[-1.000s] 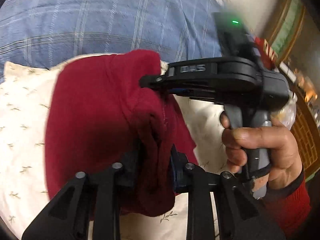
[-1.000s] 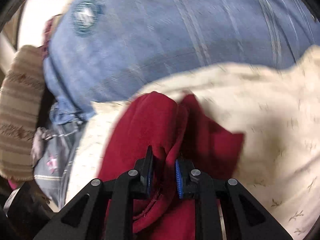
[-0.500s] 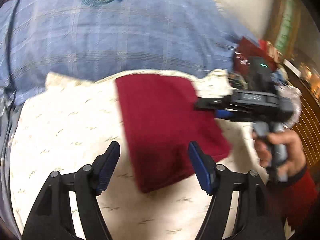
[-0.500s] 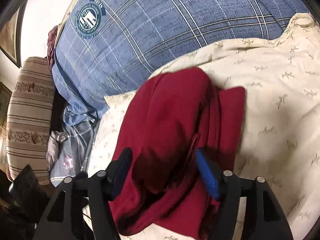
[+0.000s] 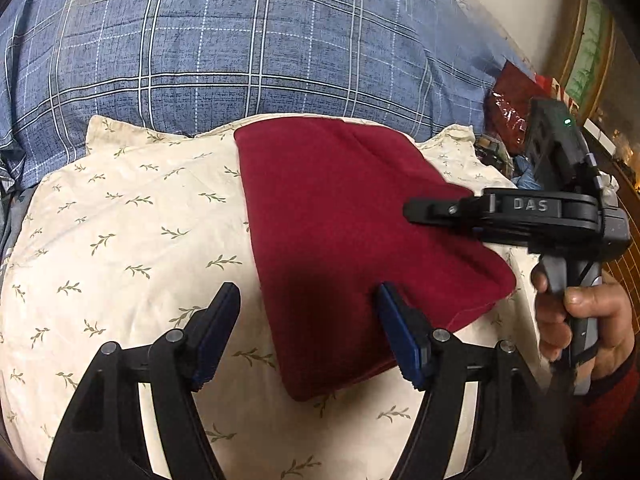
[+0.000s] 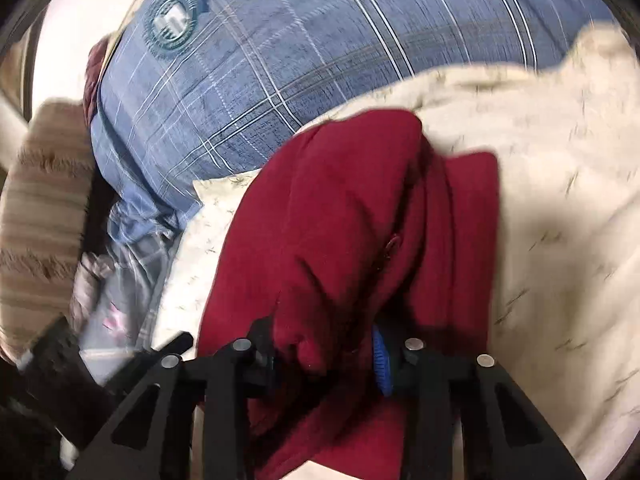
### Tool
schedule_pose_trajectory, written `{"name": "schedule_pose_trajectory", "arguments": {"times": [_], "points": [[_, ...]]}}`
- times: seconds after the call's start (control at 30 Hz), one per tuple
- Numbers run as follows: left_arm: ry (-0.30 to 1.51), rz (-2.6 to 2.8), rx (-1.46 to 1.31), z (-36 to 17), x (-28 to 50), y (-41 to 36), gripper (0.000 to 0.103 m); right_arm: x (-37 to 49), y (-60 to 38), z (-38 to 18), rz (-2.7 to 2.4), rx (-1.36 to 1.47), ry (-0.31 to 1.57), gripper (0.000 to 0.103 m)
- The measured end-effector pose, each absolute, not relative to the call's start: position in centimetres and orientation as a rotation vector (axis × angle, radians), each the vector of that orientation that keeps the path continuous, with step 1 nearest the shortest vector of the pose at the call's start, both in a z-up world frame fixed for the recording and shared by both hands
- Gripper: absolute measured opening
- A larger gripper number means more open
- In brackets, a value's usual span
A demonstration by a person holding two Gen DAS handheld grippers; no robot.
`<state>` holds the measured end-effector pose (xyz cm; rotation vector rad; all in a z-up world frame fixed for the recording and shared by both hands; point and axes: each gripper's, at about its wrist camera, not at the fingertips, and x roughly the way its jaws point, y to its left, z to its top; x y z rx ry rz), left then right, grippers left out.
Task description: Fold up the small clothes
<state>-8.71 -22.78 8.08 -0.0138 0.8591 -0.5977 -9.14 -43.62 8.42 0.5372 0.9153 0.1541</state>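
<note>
A folded dark red garment lies on a cream leaf-print pillow. My left gripper is open and empty, hovering over the garment's near edge. The right gripper shows from the side in the left wrist view, its tips at the garment's right edge. In the right wrist view the red garment bunches up between the fingers of my right gripper, which stand partly closed around a fold of it. The view is blurred.
A blue plaid pillow lies behind the cream one. A striped brown cushion and crumpled cloth sit at the left of the right wrist view. A red packet and wooden furniture are at the far right.
My left gripper let go of the red garment, opened and pulled back. The garment now lies flat and folded. My right gripper opened, then closed in on a fold again.
</note>
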Motion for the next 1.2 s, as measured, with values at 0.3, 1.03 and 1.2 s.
{"name": "schedule_pose_trajectory", "arguments": {"times": [0.3, 1.03, 1.2], "points": [[0.856, -0.586, 0.027, 7.2, -8.8, -24.0, 0.075, -12.7, -45.6, 8.2, 0.08, 0.503, 0.897, 0.034], [0.87, -0.55, 0.018, 6.4, -8.0, -23.7, 0.078, -16.0, -39.6, 9.0, 0.091, 0.159, 0.912, 0.016], [0.872, -0.538, 0.001, 6.4, -7.9, -23.5, 0.079, -17.1, -39.5, 11.5, 0.105, 0.187, 0.847, 0.032]]}}
